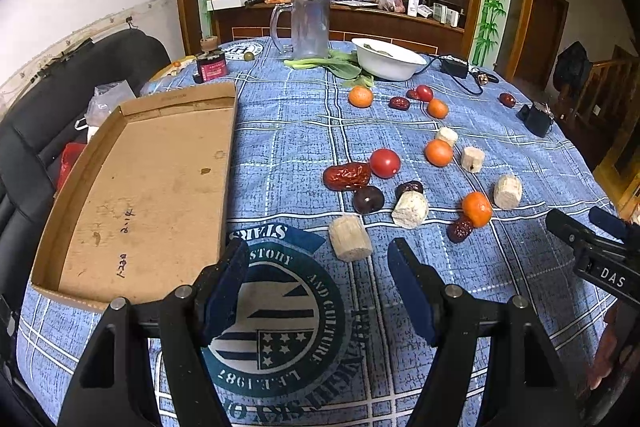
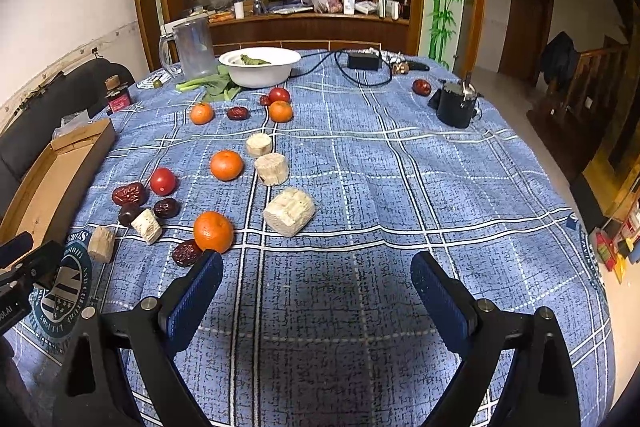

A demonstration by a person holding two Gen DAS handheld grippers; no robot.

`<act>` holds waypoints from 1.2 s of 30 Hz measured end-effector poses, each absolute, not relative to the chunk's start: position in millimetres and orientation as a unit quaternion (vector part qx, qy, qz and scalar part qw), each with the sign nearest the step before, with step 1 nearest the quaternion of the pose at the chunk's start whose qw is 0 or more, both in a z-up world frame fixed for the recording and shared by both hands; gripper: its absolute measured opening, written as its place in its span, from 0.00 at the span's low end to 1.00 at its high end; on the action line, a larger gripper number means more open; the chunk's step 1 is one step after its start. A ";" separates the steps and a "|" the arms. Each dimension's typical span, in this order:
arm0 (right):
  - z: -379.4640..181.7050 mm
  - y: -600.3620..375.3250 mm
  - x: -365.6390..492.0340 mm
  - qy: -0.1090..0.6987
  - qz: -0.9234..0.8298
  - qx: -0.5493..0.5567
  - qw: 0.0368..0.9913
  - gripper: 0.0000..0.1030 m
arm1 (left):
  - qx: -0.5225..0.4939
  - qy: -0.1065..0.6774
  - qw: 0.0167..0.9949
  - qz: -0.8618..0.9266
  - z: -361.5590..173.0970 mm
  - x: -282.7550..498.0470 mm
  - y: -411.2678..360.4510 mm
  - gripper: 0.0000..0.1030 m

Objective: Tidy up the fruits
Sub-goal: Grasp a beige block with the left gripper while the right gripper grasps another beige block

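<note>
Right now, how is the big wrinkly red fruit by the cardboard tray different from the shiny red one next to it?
The wrinkly red date is long and oval; the red tomato is round. The date's skin is creased and dull dark red, while the tomato's is smooth, shiny and brighter. The date lies on its side, nearer the cardboard tray than the tomato. Both rest loose on the blue tablecloth, almost touching.

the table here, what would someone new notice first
Bright oranges, red tomatoes and pale chunks lie scattered over the blue plaid tablecloth. An empty cardboard tray sits at its left edge. Both the left gripper and the right gripper are open, holding nothing.
</note>
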State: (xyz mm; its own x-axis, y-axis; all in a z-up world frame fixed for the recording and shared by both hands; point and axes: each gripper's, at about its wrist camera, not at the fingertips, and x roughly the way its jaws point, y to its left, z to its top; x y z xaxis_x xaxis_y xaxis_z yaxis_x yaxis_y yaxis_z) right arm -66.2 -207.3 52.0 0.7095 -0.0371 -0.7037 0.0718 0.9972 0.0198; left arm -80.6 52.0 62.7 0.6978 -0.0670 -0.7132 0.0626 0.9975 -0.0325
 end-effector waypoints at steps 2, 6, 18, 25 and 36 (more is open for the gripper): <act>49.4 -209.3 -61.6 0.387 -0.027 0.026 0.921 0.89 | -0.003 0.388 0.921 -0.041 63.5 -76.7 52.6 0.69; 44.7 -212.4 -48.8 0.405 -0.017 0.039 0.914 0.84 | 0.002 0.387 0.920 -0.058 66.4 -70.0 45.4 0.69; 39.0 -210.5 -9.9 0.418 -0.008 0.050 0.907 0.80 | 0.007 0.427 0.892 -0.145 48.6 -24.9 2.4 0.49; 27.2 -212.3 7.1 0.432 -0.009 0.065 0.899 0.71 | -0.007 0.452 0.874 -0.178 29.2 -6.0 -9.4 0.34; 11.3 -209.1 17.7 0.447 0.010 0.079 0.891 0.53 | 0.005 0.452 0.874 -0.180 15.7 8.1 -15.2 0.30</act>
